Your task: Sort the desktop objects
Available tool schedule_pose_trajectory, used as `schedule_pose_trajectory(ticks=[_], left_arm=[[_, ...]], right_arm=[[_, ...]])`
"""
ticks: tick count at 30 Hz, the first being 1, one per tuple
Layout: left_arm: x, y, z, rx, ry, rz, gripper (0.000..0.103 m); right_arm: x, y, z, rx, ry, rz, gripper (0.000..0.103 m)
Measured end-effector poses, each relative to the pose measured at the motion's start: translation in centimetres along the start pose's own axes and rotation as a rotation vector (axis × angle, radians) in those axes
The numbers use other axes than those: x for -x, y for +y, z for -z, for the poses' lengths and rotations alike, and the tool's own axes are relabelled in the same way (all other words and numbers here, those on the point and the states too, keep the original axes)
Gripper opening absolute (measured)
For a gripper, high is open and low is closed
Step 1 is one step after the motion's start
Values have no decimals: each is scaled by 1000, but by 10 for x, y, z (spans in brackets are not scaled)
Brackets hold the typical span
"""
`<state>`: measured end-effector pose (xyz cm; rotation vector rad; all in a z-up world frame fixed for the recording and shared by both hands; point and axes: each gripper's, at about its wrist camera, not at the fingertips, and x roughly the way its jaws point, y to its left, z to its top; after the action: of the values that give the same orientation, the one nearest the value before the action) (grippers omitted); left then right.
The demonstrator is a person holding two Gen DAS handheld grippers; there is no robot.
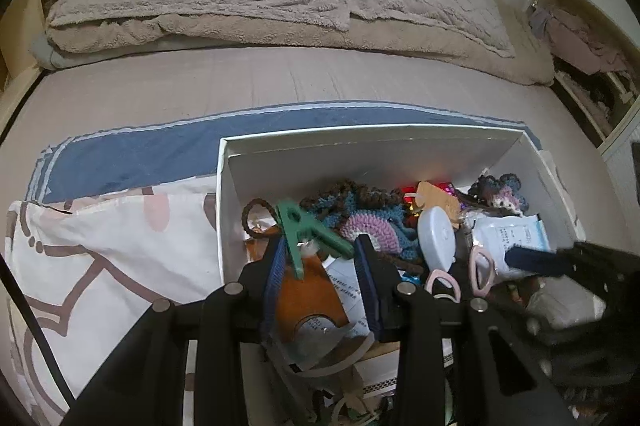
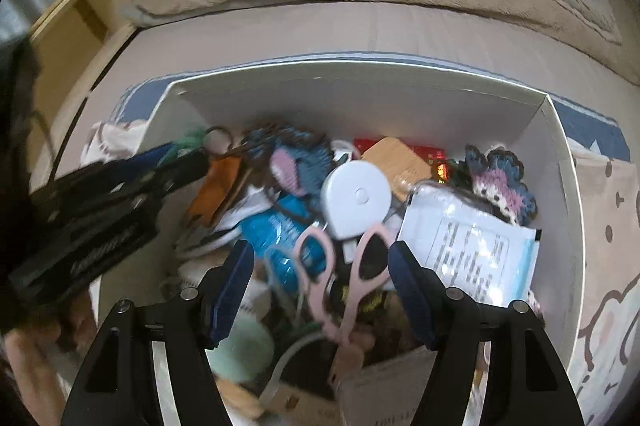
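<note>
Seen from the left wrist: left gripper [image 1: 322, 254] spread moderately over the near left corner of the white cardboard box [image 1: 320, 156], gripping nothing, though the green plastic clothes peg [image 1: 306, 232] lies across the gap close to the left fingertip, probably the item singled out for sorting. Directly beneath, between the fingers, an orange card sleeve with a round window [image 1: 308, 296]; just beyond the tips, a crocheted blue-and-pink yarn piece [image 1: 360, 226]. Off to the right of the right finger, a white round plastic case [image 1: 436, 236], pink-handled scissors [image 1: 480, 270] and a clear packet with a blue-edged printed sheet [image 1: 508, 236], its print too small to read. Further right, the right gripper [image 1: 532, 262] reaching in from the edge. All heaped loosely, evidently tipped in unsorted. From the right wrist: right gripper [image 2: 320, 266] spread wide and empty, lowered over the pink-handled scissors [image 2: 344, 266], whose loops sit between the fingers, apparently lined up for a grasp. Ahead of the tips, the round white case [image 2: 356, 198]; right of the right finger, the printed packet [image 2: 468, 246], lines of text blurred beyond reading. Left of the left finger, the left gripper [image 2: 176, 158], motion-blurred, near the orange sleeve [image 2: 214, 190]. No brand legible anywhere.
</note>
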<state>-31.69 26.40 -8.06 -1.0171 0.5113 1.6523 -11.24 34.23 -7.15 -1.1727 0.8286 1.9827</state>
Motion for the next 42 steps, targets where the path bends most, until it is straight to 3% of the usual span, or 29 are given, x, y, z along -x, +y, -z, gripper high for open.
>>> schedule_pose_trajectory(ticks=[4,8,20,24,28,30,34,42], left_arm=[[6,-5,1,-3,-11,34,65],[11,-14,2,-25,-20,6,76],[49,-32,12,-58,-53,-3,82],[70,-38,16,-60,-88,1,90],[93,-43,18,-62,-129,-4,96],[107,-46,20,-61,-153,-8,100],[128,-48,29,-65,-176,-33,102],[160,-51,55,-65,-186,-63,102]], right_arm=[[11,5,12,31,-20,4,70],[21,1,21,25,-41,6,70],[62,-12,42,-20,-203,1,70],[77,-13,47,-24,-243,18,71],[97,-13,55,-19,-290,41,86],[106,-12,60,-17,-313,52,87],[127,-12,68,-20,-363,100,103],[158,-3,89,-3,-408,109,103]])
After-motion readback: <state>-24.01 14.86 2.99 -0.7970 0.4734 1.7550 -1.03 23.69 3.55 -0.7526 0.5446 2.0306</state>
